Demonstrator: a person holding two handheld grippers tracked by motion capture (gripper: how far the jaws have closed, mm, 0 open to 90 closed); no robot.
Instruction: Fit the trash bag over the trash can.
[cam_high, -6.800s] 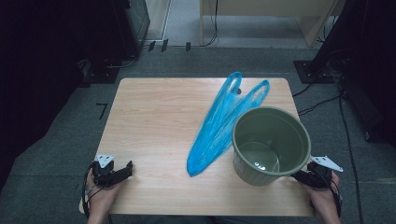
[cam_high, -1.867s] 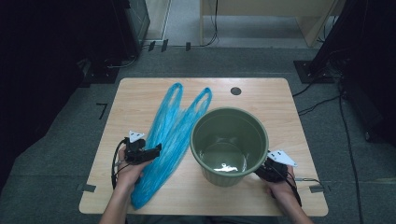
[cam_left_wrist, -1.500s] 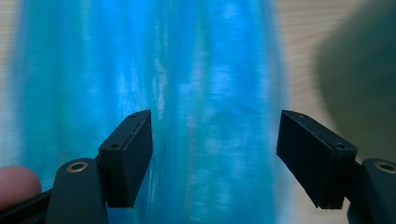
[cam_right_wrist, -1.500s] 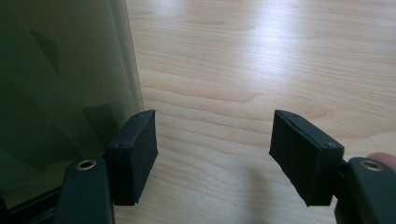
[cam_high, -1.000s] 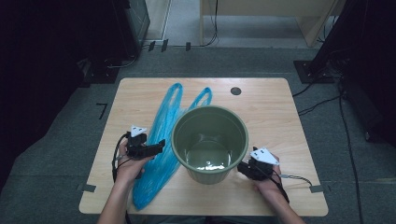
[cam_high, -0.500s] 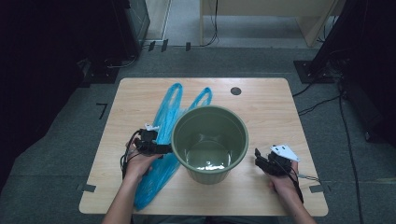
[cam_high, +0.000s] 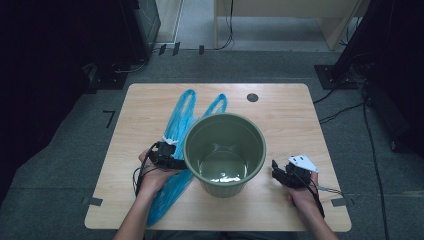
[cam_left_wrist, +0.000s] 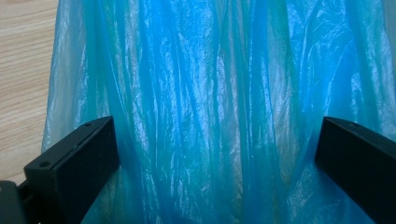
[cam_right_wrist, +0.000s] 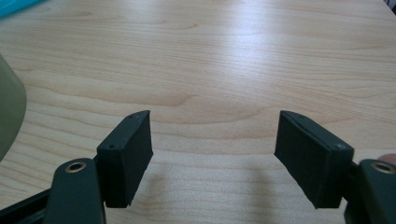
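Lying flat on surface (cam_high: 280, 125), blue plastic bag (cam_high: 175, 135) just left of green bucket (cam_high: 225, 150) — thin, limp, light, slippery film; pinch gathered folds.
Left gripper view: left hand-held gripper (cam_left_wrist: 217, 154) jaws just opened wide, crinkled bag between, unpinched.
Right gripper view: right hand-held gripper (cam_right_wrist: 212, 156) jaws apart over bare wood grain — nothing held.

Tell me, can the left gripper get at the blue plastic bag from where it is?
Probably yes. The left gripper hangs right over the blue plastic bag, jaws wide open across its folds, nothing between them; the green bucket stands just beside.
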